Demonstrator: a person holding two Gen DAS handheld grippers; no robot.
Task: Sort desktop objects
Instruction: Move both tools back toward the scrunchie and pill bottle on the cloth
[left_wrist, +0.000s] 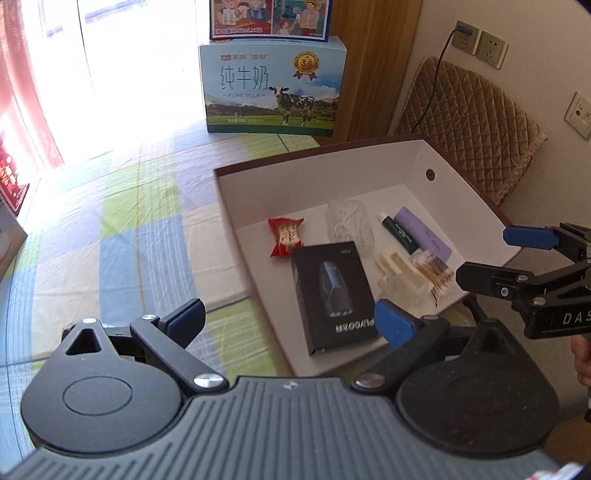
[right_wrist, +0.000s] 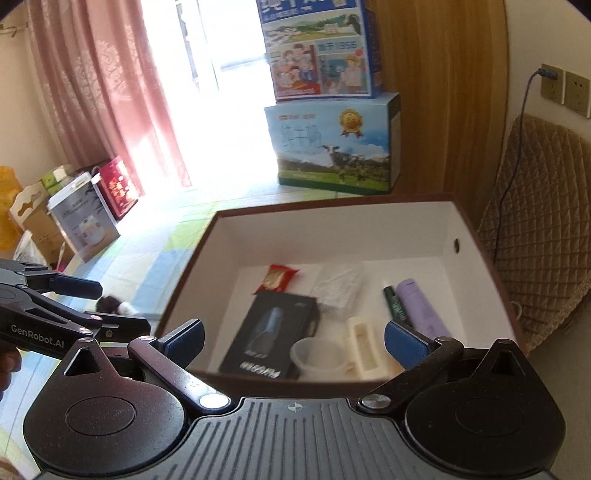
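Box (right_wrist: 332, 229), white inside with a dark rim, sits on the checked table (left_wrist: 147, 229) and already holds a black carton (right_wrist: 266, 332), red snack packet (right_wrist: 275, 278), purple tube (right_wrist: 421, 302), green tube (right_wrist: 395, 304) and clear cup (right_wrist: 317, 356). One dark fluffy item (right_wrist: 107, 304) lies on the cloth at 9 o'clock of the box, looks unsorted. Left claw (left_wrist: 291, 317) spread wide, empty. Right claw (right_wrist: 293, 338) also apart, empty. Best: left claw straddles the stray item, clamps its middle, lifts clear over the rim.
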